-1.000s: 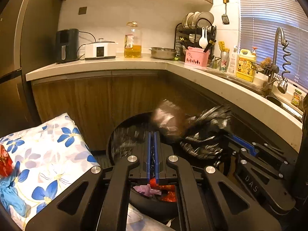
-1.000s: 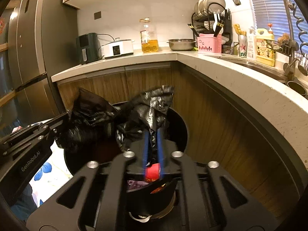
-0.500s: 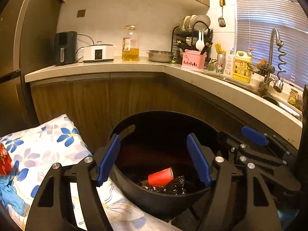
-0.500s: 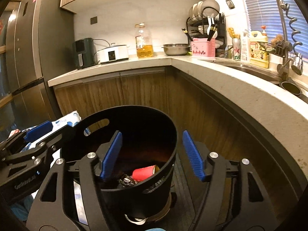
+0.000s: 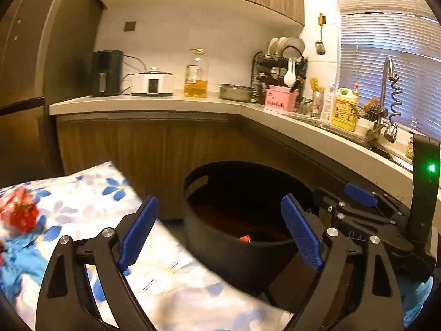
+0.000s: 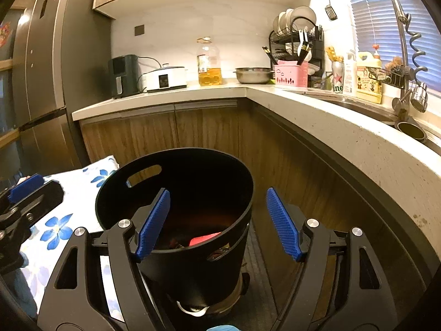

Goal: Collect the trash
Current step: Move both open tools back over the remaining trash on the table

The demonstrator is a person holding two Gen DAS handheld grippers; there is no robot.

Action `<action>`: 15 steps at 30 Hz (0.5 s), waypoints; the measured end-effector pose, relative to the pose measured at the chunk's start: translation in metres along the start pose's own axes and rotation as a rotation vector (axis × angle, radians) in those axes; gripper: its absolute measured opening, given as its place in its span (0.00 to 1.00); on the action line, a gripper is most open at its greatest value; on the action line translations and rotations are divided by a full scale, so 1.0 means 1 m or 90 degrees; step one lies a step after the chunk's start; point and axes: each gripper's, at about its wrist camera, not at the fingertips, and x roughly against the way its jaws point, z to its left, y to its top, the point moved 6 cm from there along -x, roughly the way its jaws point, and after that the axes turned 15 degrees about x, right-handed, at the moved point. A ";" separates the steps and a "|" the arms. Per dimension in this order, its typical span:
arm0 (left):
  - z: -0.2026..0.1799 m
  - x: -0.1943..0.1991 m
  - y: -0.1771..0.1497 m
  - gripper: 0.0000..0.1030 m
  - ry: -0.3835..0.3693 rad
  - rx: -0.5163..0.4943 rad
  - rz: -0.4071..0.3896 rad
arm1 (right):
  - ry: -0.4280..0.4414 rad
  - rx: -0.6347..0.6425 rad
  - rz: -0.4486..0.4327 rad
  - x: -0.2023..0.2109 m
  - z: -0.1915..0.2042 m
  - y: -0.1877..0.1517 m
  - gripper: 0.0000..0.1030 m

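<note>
On the far left, a crumpled red wrapper (image 5: pixel 20 216) lies on the flowered cloth (image 5: pixel 82 193), with something blue just below it; we judge these to be the trash left to collect. Our left gripper (image 5: pixel 220 233) hangs between cloth and black bin (image 5: pixel 248 248), its jaws opening wide with nothing between the pads. We should swing it left toward the wrapper, keep it open until the pads straddle the wrapper, and pinch only the wrapper, not the cloth under it. In the bin, a red cup (image 6: pixel 204 238) lies at the bottom among dark scraps. To the right, our right gripper (image 6: pixel 217 223) hovers over the bin's near rim, jaws also opening and empty; we keep it clear of the rim so the bin stays upright.
</note>
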 end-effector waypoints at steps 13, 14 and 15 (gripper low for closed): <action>0.069 0.071 -0.011 0.95 0.184 0.051 -0.034 | 0.054 0.032 -0.021 0.039 0.056 0.006 0.81; 0.074 0.077 -0.014 0.95 0.198 0.051 -0.033 | 0.062 0.034 -0.022 0.043 0.063 0.006 0.83; 0.082 0.085 -0.016 0.95 0.220 0.052 -0.036 | 0.075 0.038 -0.024 0.048 0.074 0.006 0.84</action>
